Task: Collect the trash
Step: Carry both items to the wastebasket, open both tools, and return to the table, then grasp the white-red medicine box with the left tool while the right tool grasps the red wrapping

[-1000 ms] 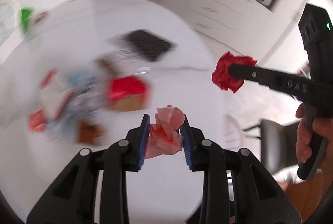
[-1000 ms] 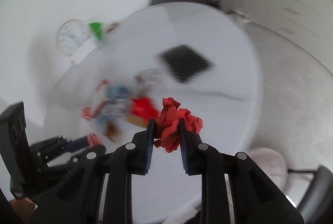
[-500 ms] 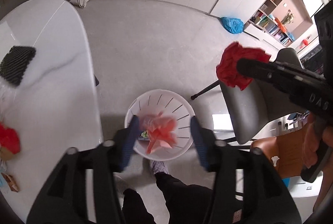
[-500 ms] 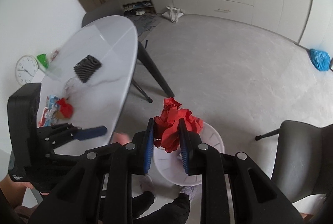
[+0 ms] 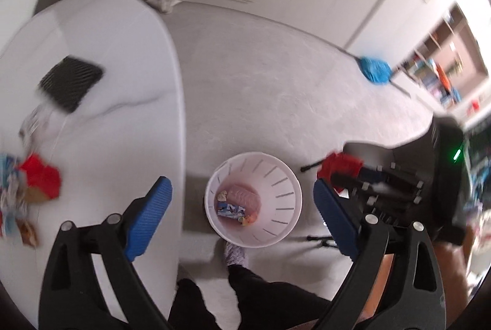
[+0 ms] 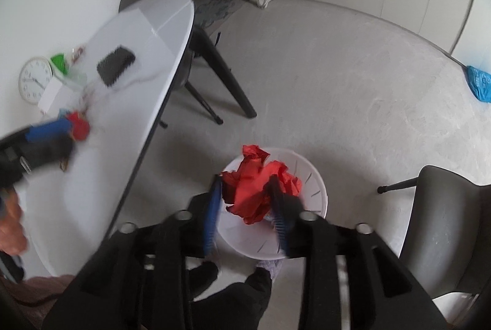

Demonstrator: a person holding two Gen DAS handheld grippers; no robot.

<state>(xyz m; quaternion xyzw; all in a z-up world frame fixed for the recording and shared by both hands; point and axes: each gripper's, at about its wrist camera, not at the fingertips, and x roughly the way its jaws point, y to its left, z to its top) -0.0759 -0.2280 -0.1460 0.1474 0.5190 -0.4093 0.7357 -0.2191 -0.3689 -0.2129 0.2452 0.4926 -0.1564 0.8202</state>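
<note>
Since the earlier frame your left claw has been opening; it stands spread and empty above the bin, which holds a few wrappers. From the right wrist, your right claw, jaws just loosening, has the red paper ball between them over the bin's rim: light, soft, easily dropped.

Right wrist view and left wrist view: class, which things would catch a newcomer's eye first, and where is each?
The crumpled red paper sits between the right tool's just-opening jaws, above the white slotted bin on the floor. The left tool gapes wide and empty over that bin, beside the white table.
</note>
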